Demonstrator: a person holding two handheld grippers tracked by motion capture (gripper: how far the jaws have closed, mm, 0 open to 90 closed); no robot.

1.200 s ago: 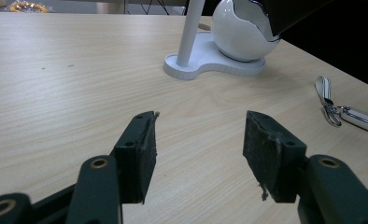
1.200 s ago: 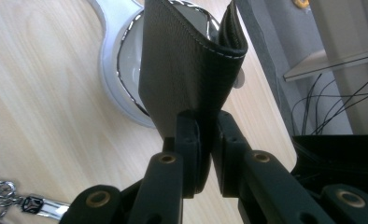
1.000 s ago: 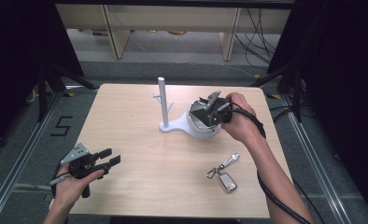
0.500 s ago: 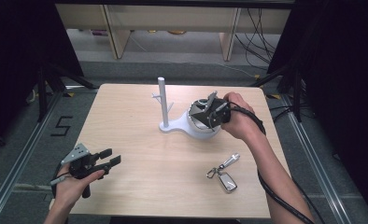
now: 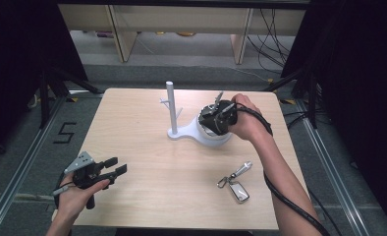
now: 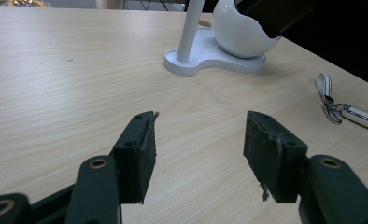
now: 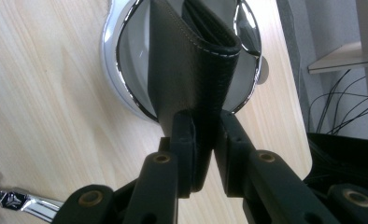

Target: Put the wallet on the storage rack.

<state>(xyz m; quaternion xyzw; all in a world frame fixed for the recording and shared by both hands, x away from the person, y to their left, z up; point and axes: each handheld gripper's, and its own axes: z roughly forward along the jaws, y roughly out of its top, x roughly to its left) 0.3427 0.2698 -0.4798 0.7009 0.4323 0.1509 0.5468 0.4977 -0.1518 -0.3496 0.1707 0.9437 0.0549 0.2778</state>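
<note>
My right gripper (image 7: 203,140) is clamped on a black wallet (image 7: 191,70), holding it upright over the white bowl (image 5: 212,136) right of centre in the high view. My left gripper (image 5: 114,166) sits wide open and empty at lower left, over the tabletop (image 5: 147,147). Keys (image 5: 235,182) lie at lower right, well apart from both.

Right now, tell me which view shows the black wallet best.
The right gripper view: the black wallet stands pinched between its jaws over the white bowl. The high view hides most of it; the left gripper view catches a corner.
</note>
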